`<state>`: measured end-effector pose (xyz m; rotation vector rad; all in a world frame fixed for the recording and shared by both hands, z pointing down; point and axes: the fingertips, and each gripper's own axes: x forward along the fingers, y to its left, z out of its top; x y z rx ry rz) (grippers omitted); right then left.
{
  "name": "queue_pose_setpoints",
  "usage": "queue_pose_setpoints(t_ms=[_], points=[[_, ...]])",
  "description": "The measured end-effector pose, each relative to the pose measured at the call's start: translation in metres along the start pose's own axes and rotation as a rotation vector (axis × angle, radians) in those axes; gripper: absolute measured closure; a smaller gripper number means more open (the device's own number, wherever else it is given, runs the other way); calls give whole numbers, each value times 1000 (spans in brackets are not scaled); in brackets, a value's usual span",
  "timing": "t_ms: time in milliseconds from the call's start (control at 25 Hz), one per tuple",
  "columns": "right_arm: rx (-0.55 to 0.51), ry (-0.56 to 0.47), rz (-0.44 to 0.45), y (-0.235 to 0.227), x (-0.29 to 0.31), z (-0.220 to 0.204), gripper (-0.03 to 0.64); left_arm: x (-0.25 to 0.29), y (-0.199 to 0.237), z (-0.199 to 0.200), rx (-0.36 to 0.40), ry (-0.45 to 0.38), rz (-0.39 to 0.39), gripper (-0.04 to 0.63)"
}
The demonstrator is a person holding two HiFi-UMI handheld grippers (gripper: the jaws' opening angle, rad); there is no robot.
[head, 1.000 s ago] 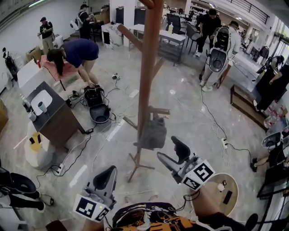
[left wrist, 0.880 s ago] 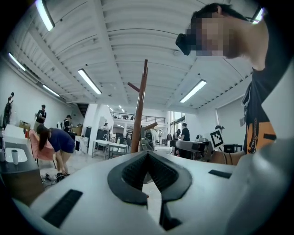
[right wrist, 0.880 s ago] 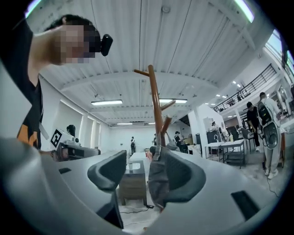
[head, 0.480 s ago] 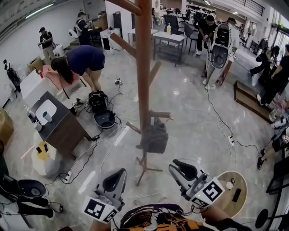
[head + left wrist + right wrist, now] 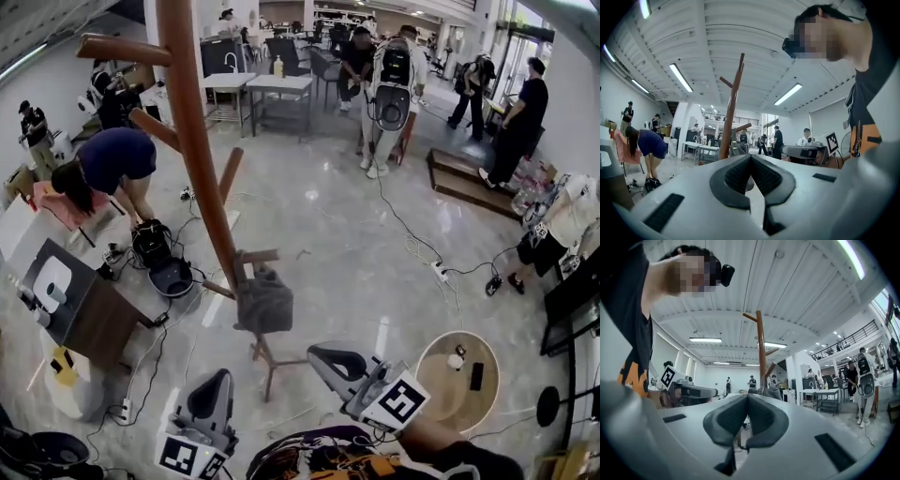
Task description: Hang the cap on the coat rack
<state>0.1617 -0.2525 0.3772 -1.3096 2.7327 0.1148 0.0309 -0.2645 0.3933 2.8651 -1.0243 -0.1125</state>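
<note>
Both left gripper (image 5: 214, 397) and right gripper (image 5: 328, 360) are closed, empty; grey cap (image 5: 265, 300) on coat rack (image 5: 192, 141) looks soft, light; I'd pinch its edge.

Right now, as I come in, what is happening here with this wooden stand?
A person holds tongs in each hand and faces a wooden coat rack. The grey cap already hangs on one of its low pegs, so the hanging looks done. The left tongs and the right tongs are both shut with nothing between them, low near the person's body and apart from the cap. Other people are busy further back in the hall.
</note>
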Motion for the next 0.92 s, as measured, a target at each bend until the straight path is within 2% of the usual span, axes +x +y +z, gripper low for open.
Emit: queue_pose_setpoints(t_ms=[160, 920], points=[[1, 24, -35, -4, 0, 3, 601, 8, -3, 6, 1, 2, -35, 581], [-27, 41, -62, 3, -12, 9, 602, 14, -19, 9, 6, 6, -106, 581]])
